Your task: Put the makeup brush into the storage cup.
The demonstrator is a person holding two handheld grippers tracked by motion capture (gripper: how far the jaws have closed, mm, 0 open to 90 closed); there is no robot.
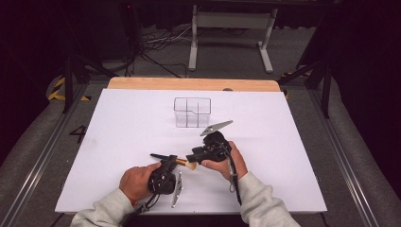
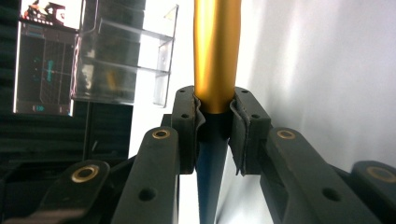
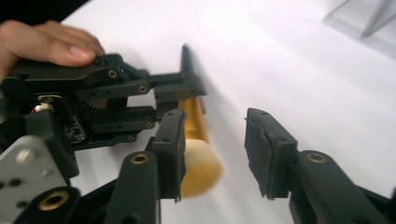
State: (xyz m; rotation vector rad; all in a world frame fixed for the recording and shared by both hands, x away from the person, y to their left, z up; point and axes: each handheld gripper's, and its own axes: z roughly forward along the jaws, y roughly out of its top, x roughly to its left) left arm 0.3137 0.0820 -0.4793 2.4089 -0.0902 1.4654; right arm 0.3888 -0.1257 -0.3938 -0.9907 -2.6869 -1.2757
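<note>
The left gripper [image 1: 171, 161] was clamped on the makeup brush [image 1: 177, 161] at the sheet's six o'clock; the right gripper [image 3: 215, 154], jaws apart, flanked its bristles without touching.

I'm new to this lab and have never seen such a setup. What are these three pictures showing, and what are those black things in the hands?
A person sits at a table with a white sheet and holds a black hand-operated tool in each hand. One picture looks down from above; the other two come from small cameras riding on each tool. The left tongs are clamped on the gold handle of a makeup brush. The right tongs stand open around the brush's pale bristle end, with no pad pressing on it. Farther back on the sheet stands a clear plastic organizer with several compartments.
</note>
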